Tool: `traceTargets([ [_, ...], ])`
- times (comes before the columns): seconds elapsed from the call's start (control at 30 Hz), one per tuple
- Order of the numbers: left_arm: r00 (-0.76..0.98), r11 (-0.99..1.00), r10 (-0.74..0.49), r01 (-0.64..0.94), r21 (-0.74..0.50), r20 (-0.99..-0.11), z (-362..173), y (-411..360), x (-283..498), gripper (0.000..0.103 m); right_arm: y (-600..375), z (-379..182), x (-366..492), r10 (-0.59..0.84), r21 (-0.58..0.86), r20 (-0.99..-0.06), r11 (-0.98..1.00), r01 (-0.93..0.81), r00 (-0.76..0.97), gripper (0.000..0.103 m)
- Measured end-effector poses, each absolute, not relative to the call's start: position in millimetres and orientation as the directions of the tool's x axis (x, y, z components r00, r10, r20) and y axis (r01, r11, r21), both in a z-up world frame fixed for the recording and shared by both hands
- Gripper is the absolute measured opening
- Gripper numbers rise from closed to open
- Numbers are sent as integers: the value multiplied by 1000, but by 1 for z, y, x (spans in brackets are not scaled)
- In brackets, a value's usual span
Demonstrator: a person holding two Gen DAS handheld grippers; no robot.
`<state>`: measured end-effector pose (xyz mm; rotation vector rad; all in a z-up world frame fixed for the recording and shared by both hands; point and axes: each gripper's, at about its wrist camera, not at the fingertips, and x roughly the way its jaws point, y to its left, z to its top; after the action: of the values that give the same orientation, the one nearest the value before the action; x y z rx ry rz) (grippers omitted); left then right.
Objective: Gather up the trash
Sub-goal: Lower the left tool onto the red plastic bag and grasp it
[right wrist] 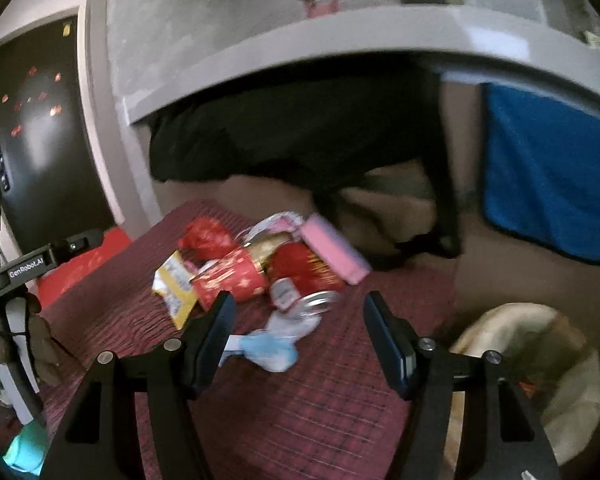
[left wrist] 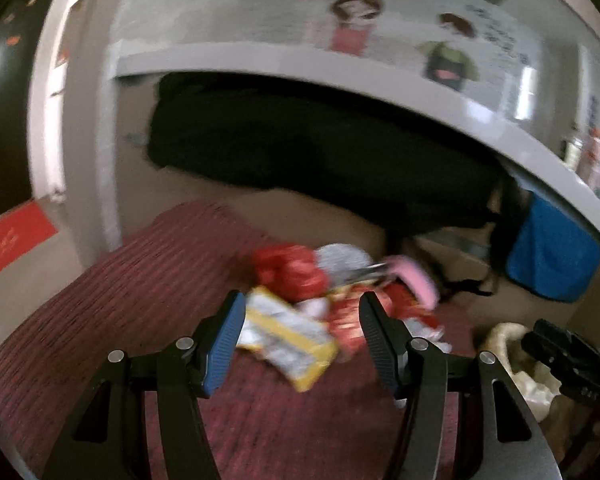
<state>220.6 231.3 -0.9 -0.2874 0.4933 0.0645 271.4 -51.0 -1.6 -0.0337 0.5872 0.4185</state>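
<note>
A heap of trash lies on a dark red mat [right wrist: 300,400]: a yellow-and-white wrapper [right wrist: 174,284], a red paper cup [right wrist: 230,280], a red can [right wrist: 312,272], a pink box [right wrist: 334,254], a crumpled red bag [right wrist: 208,238] and a pale blue wrapper [right wrist: 272,346]. My right gripper [right wrist: 300,300] hangs open over the near side of the heap, with the blue wrapper low between its fingers and untouched. My left gripper [left wrist: 302,300] is open too. The yellow-and-white wrapper [left wrist: 288,340] lies on the mat between its blue pads [left wrist: 224,340], and neither pad presses on it.
A cream bag-lined bin [right wrist: 540,344] stands on the floor right of the mat. Behind the heap is a white table edge [right wrist: 340,36] with dark cloth [right wrist: 280,128] beneath it and a blue cloth [right wrist: 548,168] hanging at the right. A gloved hand [right wrist: 40,340] shows at left.
</note>
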Motion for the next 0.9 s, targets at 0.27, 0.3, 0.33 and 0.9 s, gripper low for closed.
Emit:
traceTargets([
  [0.27, 856, 942, 126, -262, -210, -502, 26, 299, 206, 60, -13, -15, 294, 386, 50, -586, 895, -444, 712, 63],
  [0.3, 857, 940, 136, -271, -209, -497, 30, 305, 207, 60, -8, -17, 298, 392, 51, -590, 891, -451, 706, 63],
  [0.33, 858, 938, 141, -275, -211, -494, 32, 309, 209, 60, -2, -20, 304, 395, 49, -596, 887, -459, 699, 63],
  [0.9, 767, 907, -241, -41, -420, -595, -51, 272, 366, 63, 1, -46, 361, 355, 73, -643, 910, -407, 679, 62],
])
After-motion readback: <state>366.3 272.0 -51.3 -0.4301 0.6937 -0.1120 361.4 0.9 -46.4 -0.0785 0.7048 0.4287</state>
